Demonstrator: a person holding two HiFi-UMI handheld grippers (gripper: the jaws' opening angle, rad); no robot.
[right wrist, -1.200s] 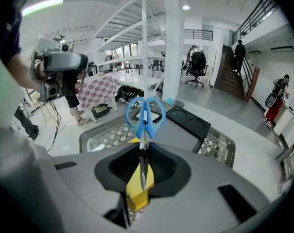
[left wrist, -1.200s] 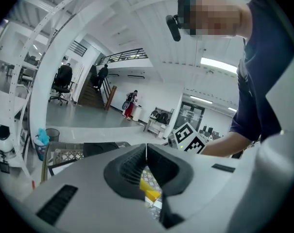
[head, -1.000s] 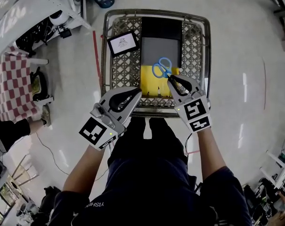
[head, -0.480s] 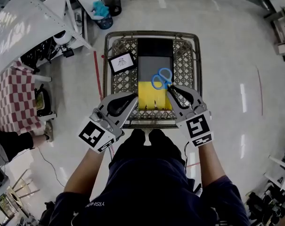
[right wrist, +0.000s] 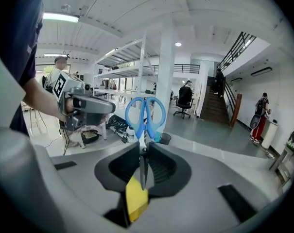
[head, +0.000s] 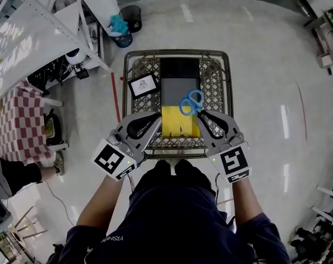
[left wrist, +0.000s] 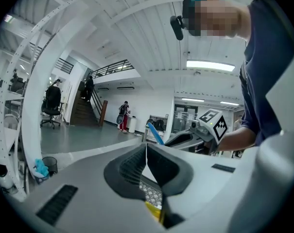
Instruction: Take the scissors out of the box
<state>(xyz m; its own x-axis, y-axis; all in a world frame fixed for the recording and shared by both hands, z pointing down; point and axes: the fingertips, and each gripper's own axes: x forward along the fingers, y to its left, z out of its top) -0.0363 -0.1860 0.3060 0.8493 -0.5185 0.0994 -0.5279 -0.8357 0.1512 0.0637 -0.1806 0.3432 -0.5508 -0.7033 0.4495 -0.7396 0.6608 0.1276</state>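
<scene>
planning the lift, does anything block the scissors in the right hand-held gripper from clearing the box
Nothing visible does. The right hand-held gripper is shut on the scissors, which hang in open air over the box in the cart.

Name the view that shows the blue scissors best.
Right gripper view: the scissors stand centred, blades clamped in the right gripper, both handle loops clear. Head view shows them small from above. Left gripper view catches only a blue handle sliver.

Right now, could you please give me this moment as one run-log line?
right gripper: shut on scissors blades, blue handles forward | left gripper: shut, empty | box: in wire cart
</scene>
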